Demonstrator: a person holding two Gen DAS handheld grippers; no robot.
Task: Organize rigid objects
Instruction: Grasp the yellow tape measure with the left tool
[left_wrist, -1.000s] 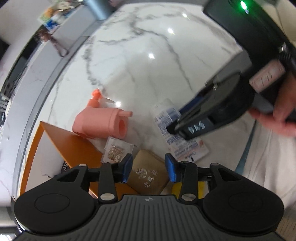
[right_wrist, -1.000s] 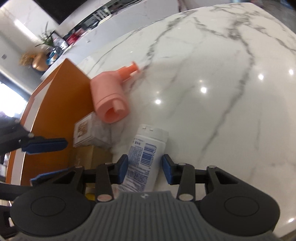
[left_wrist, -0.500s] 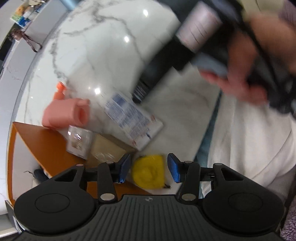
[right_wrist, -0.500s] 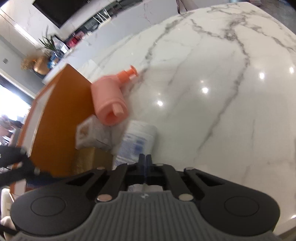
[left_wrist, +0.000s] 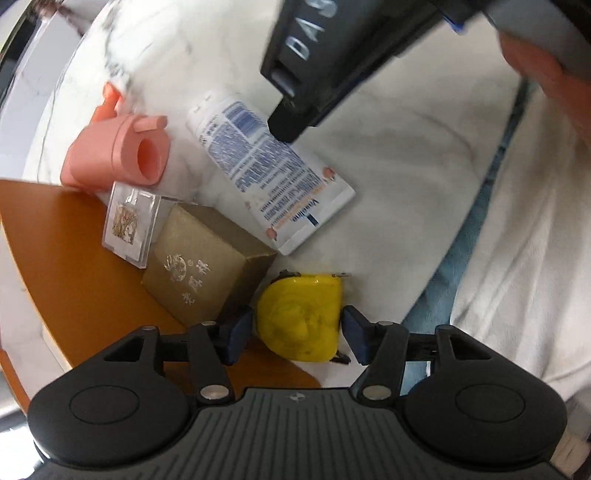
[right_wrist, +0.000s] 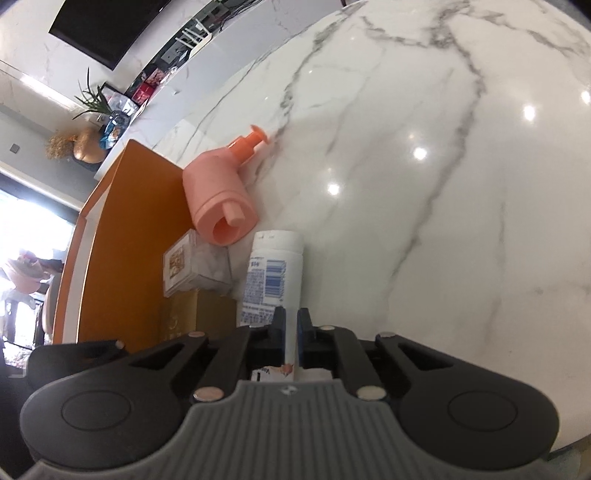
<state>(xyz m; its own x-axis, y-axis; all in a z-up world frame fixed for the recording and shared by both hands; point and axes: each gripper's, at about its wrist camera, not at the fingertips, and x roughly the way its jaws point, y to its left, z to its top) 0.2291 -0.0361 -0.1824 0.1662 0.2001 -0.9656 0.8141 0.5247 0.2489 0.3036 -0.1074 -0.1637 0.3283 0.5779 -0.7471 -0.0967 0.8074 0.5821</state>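
Since I last checked, left side: my left gripper (left_wrist: 297, 328) has come down from over the gold box (left_wrist: 199, 269) to the yellow tape measure (left_wrist: 301, 317), and its jaws have just been opening.
Left claw state: open, one pad on either side of the tape measure, a sliver of daylight at each; no grip yet.
Right side, change: the right gripper (right_wrist: 291, 332) has just parted its jaws to a narrow slit after closing. The white tube (right_wrist: 273, 273) has swung and now lies square to that camera.
Right claw state: barely open, tips over the middle of the tube. The tube is wider than the slit, so I judge nothing is clamped.
Meaning for the task: I judge the tube nudged into line and the tape measure next for pick-up, closing being the step outstanding.
Tape measure, location: on the marble table (right_wrist: 443, 184), just beside the gold box, at the orange box (left_wrist: 74, 258) edge.
Tape measure, appearance: rounded yellow case, moulded face, metal tab at its top corner; hard and smooth, so it may slip.
Neighbours: pink pump bottle (left_wrist: 110, 158) on its side, clear case (left_wrist: 127, 221) against the gold box.
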